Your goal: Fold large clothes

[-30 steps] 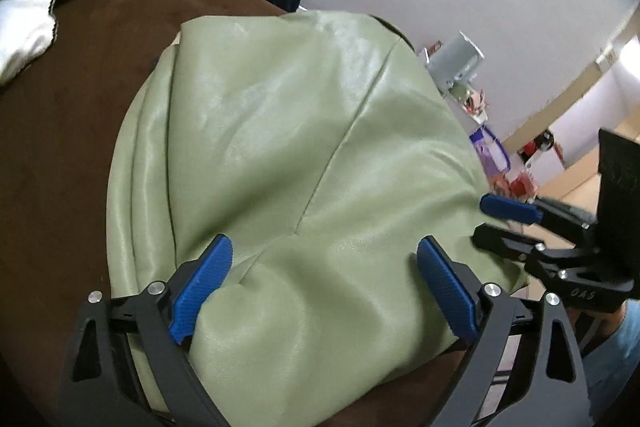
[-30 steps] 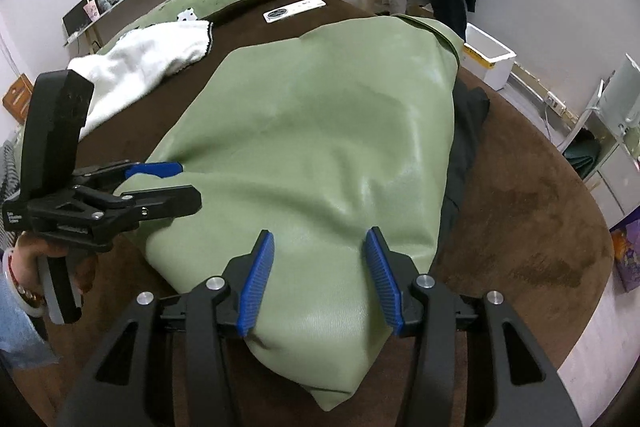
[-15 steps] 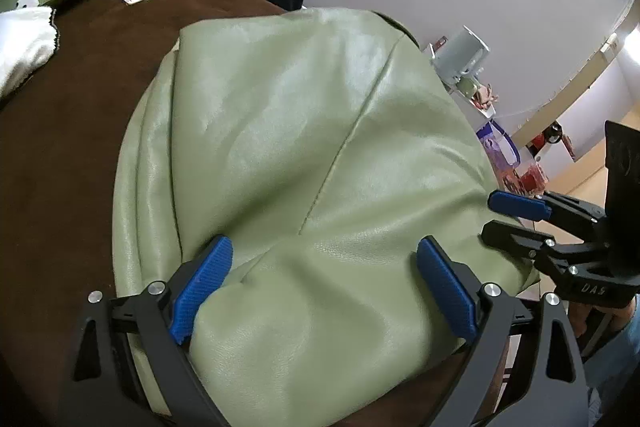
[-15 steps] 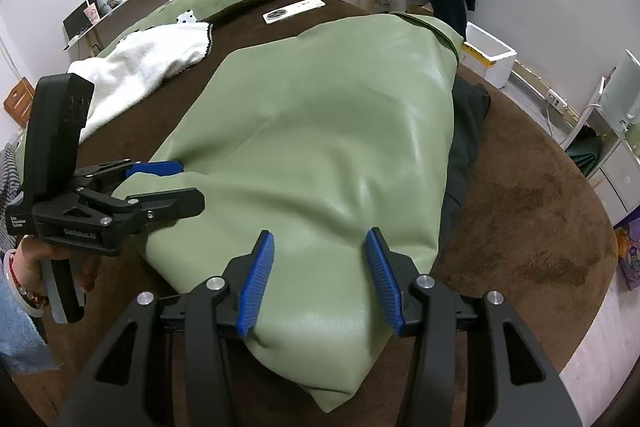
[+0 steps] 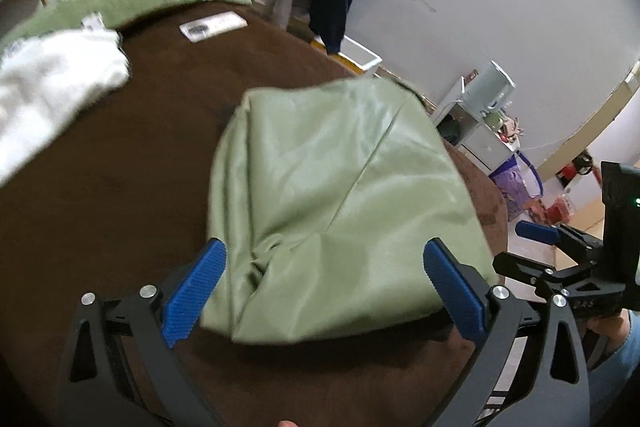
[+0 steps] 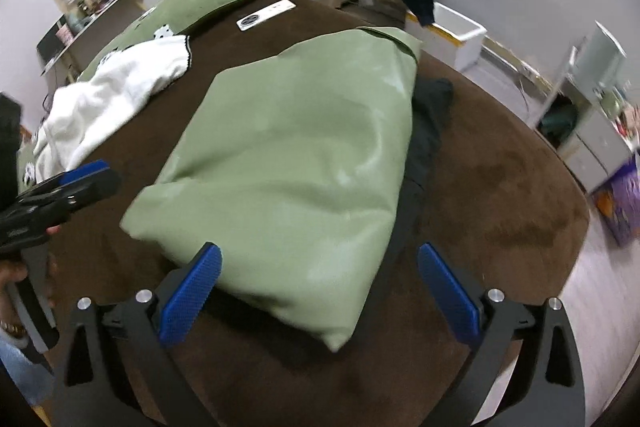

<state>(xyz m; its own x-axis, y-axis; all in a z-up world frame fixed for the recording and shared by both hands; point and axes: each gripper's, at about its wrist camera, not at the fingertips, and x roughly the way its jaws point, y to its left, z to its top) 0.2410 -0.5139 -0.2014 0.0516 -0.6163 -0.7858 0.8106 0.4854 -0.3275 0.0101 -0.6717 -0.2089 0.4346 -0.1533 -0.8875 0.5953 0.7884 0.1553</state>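
My left gripper (image 5: 324, 283) and right gripper (image 6: 318, 285) both hang spread wide, grasping nothing, just short of the folded green jacket (image 6: 296, 155). It lies on the brown table (image 6: 500, 195); beyond it sits a white garment (image 6: 116, 95).

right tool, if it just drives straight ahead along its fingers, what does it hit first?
Most likely the folded green garment: its near edge lies between the open fingers of the right tool, just ahead. Whether the tool is low enough to meet it or would pass over cannot be told.
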